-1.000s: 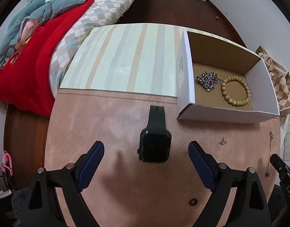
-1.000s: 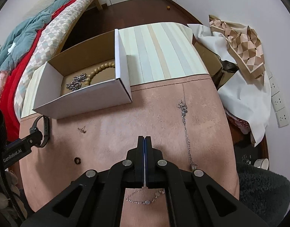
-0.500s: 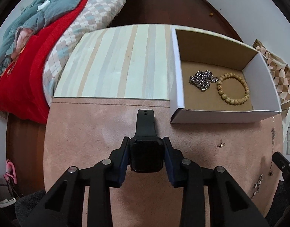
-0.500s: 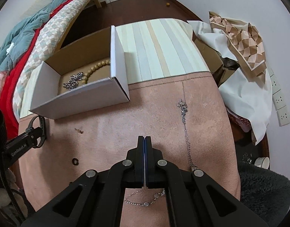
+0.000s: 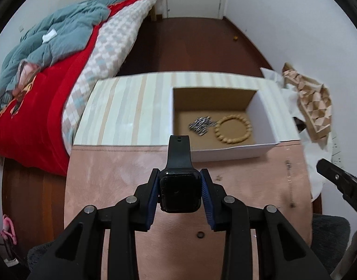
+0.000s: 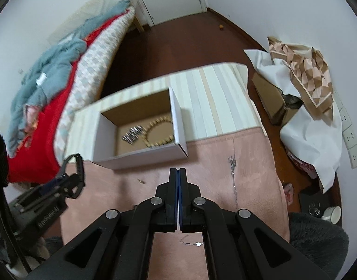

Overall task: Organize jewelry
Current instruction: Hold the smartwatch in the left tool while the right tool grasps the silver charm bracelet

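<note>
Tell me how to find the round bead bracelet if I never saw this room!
Find the open white cardboard box on the table beside the bed. Two things lie on its brown floor. The bead bracelet is the tan ring of round beads on the right, touching a crumpled silver chain, which is shiny and bunched up, not a circle.

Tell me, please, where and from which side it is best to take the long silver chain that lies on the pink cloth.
Take the long silver chain near its middle, from straight above, with the right tongs opened across its thin line. It lies flat and nearly straight on the pink cloth, running away from the camera, so no side gives an edge to grasp; probably only a top pinch works.
</note>
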